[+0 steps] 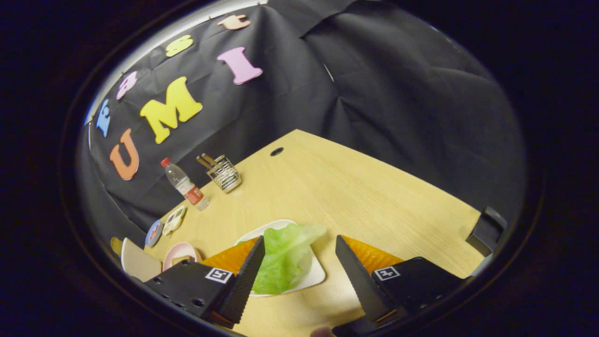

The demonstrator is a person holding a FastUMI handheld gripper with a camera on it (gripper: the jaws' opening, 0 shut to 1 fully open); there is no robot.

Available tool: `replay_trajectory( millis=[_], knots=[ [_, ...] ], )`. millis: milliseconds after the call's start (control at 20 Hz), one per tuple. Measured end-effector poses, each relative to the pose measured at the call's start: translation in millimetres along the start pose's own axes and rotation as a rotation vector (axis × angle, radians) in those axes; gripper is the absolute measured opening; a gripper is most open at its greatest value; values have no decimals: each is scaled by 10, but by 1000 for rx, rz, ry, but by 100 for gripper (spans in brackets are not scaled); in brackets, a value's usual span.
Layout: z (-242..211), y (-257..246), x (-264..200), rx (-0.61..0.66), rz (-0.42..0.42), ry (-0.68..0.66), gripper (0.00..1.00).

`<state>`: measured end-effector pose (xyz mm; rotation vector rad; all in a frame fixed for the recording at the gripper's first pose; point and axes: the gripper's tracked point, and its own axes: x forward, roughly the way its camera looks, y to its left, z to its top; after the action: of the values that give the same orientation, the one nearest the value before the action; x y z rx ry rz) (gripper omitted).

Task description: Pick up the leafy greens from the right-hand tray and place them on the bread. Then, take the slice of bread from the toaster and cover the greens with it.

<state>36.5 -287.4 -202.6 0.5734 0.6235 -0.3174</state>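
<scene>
A pale green lettuce leaf (286, 255) lies on a white tray (316, 276) on the wooden table (355, 187). My gripper (299, 267) hangs just above the tray with its fingers spread wide. The leaf sits between the fingers, close against the left finger (248, 276), and a wide gap separates it from the right finger (358, 276). Neither finger presses on it. Off to the left, a piece of what looks like bread (180, 260) rests on a pink plate (180, 250).
A wire toast rack (224, 174) and a plastic bottle (186, 184) stand near the table's far left edge. Small plates (174, 220) and a beige plate (138, 262) lie along the left edge. A dark object (486, 230) sits at the right edge.
</scene>
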Motion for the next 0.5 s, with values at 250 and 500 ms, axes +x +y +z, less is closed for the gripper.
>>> replay_trajectory(
  millis=[250,500],
  knots=[
    [15,-86,180,175,23,42,94],
    [45,-102,313,239,34,50,63]
  ],
)
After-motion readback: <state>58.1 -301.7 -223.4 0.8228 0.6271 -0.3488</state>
